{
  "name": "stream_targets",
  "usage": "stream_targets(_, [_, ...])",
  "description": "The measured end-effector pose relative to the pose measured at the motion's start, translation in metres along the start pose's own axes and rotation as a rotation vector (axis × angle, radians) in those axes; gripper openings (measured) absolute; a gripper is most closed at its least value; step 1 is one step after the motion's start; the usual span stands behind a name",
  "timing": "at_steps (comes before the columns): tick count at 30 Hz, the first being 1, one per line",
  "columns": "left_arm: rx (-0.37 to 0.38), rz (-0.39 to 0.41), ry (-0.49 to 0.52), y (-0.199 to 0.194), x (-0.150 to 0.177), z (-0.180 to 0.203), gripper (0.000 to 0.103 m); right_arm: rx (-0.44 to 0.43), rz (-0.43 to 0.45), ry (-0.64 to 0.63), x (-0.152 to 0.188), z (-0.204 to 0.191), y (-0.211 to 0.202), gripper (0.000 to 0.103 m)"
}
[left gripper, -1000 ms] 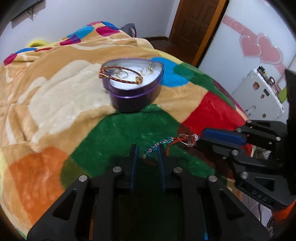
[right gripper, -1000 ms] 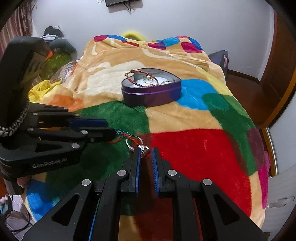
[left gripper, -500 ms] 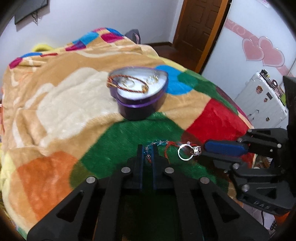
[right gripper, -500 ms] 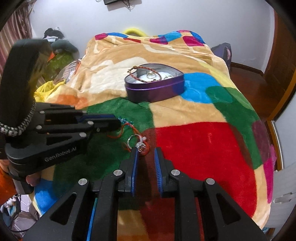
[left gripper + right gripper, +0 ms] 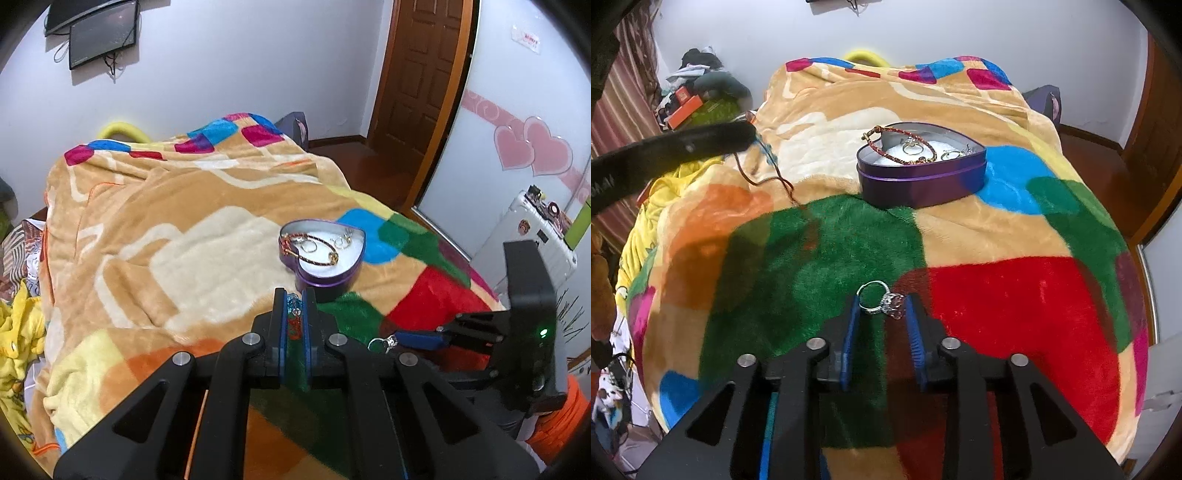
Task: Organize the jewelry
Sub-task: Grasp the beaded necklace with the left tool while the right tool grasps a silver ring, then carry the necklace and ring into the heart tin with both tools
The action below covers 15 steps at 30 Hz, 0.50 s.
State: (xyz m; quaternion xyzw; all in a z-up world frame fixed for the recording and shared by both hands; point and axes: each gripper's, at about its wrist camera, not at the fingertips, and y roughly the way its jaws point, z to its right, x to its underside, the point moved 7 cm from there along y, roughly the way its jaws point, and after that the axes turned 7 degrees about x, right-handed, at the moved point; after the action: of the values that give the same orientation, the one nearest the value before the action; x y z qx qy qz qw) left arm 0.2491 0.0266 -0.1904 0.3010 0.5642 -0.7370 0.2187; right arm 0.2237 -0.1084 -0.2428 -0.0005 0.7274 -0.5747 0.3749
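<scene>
Bare blanket (image 5: 979, 229) lies open up to the heart-shaped tin (image 5: 919, 184).

The left gripper (image 5: 294, 310) is pinched tight on a beaded cord bracelet (image 5: 293, 314), lifted clear of the bed and angled downward. The right gripper (image 5: 882, 314) points steeply down — its jaws are opening, with a silver ring (image 5: 881, 301) lying loose between the fingertips.

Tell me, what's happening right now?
Left gripper shut on beaded bracelet, lifted. Right gripper opening around ring. Heart tin unobstructed.
</scene>
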Motion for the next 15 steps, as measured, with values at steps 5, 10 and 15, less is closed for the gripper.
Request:
stream_targets(5, [0.004, -0.009, 0.0, 0.001, 0.002, 0.003, 0.006, 0.028, 0.014, -0.025, -0.002, -0.005, 0.005, 0.029])
stream_targets(10, [0.007, -0.02, 0.003, 0.007, 0.006, 0.009, 0.006, 0.044, 0.042, -0.039, -0.003, -0.006, 0.007, 0.029])
stream_targets(15, [0.01, -0.006, 0.009, 0.005, -0.001, 0.012, 0.006, 0.033, 0.057, -0.03, -0.005, -0.003, 0.0, 0.028])
